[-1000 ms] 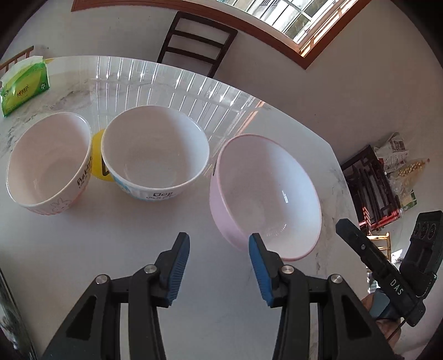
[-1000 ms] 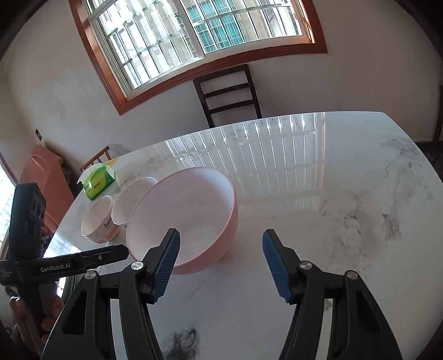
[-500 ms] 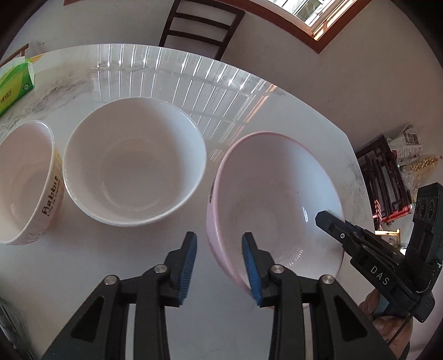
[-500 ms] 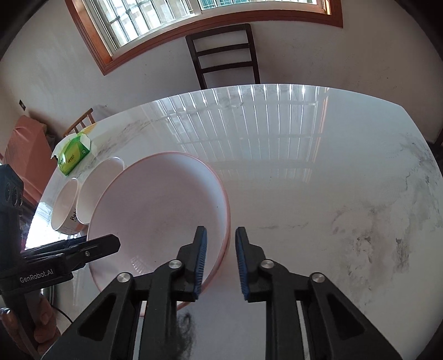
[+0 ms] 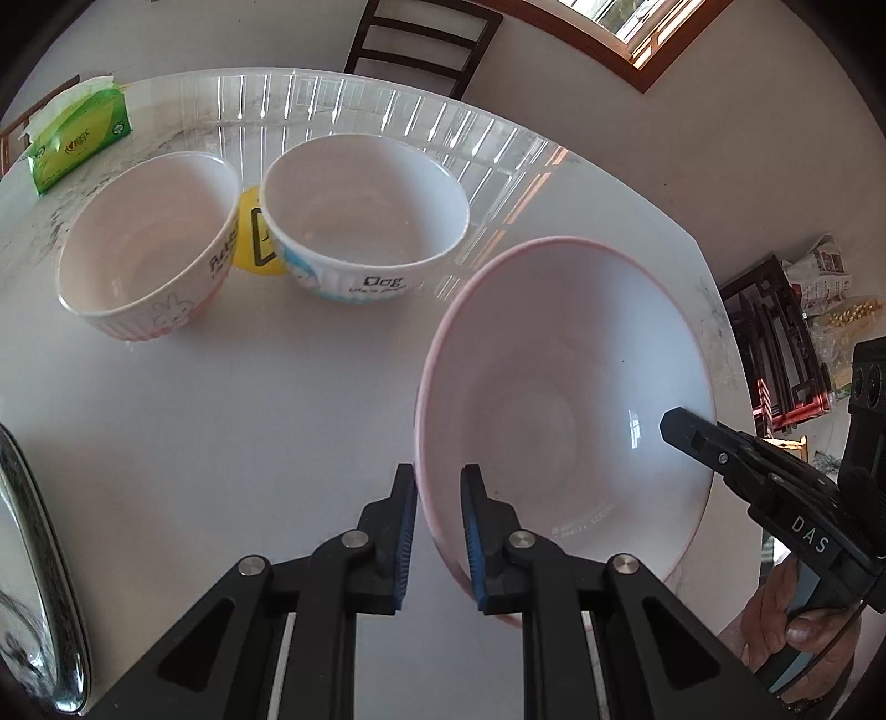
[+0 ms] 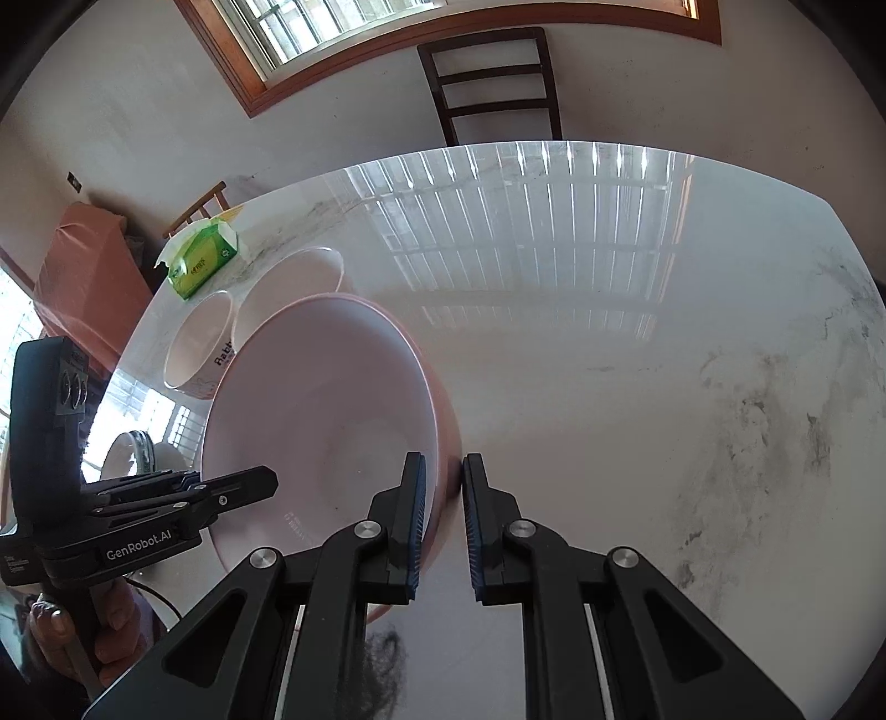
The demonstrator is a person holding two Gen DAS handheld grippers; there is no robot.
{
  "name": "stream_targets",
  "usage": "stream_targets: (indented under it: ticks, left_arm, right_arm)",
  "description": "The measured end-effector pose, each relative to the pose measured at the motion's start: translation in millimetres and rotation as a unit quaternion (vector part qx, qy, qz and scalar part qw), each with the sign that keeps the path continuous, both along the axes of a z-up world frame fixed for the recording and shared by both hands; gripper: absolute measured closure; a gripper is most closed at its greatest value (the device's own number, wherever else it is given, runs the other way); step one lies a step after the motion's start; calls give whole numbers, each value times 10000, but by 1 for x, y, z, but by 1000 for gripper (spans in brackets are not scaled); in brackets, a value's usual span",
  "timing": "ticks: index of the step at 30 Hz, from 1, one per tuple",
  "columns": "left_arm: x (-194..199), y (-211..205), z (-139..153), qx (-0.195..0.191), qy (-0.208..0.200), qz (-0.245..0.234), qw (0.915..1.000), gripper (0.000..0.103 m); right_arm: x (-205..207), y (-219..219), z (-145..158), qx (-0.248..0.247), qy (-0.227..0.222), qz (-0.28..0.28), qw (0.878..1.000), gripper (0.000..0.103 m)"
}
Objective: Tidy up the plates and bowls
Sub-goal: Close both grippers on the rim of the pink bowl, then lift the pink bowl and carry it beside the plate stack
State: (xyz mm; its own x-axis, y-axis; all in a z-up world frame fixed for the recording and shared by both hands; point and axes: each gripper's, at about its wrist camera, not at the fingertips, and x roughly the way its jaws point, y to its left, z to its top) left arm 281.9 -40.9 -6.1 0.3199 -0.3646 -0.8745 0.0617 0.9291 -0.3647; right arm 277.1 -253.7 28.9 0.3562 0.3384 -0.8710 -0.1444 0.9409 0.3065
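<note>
A white marble table [image 6: 609,343] stands before a pale wall with a wood-framed window [image 6: 310,33] and a dark chair [image 6: 493,83]. A large pink bowl [image 5: 565,399] sits near, tilted, mouth up. The left claw [image 5: 437,531] is closing on its left rim; the right claw [image 6: 443,515] is clamped on its right rim. Farther left stand a dog bowl [image 5: 365,216], a rabbit bowl [image 5: 149,249] and a green tissue pack [image 5: 77,138].
</note>
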Motion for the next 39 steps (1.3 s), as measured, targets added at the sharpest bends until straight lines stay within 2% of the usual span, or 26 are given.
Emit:
stream_targets:
  ticks: [3, 12, 19, 30, 35, 39]
  left_arm:
    - [-22, 20, 8, -16, 13, 87, 10000, 86]
    - [-72, 68, 23, 308, -13, 254, 9992, 86]
    - [-96, 85, 16, 416, 51, 343, 9985, 86]
    - [-111, 94, 0, 377, 249, 290, 9986, 86]
    - [-111, 94, 0, 402, 131, 245, 9988, 86]
    - [-116, 88, 4, 649, -260, 75, 9975, 76]
  right_arm:
    - [-22, 16, 1, 217, 141, 95, 9996, 89]
    - [-71, 75, -5, 394, 457, 477, 9970, 89]
    - [-89, 107, -11, 268, 622, 680, 9954, 89]
    - [-97, 127, -19, 168, 946, 719, 9928, 89]
    - [-97, 129, -17, 44, 866, 710, 9937, 89]
    - [-98, 132, -13, 11, 677, 755, 9948, 85]
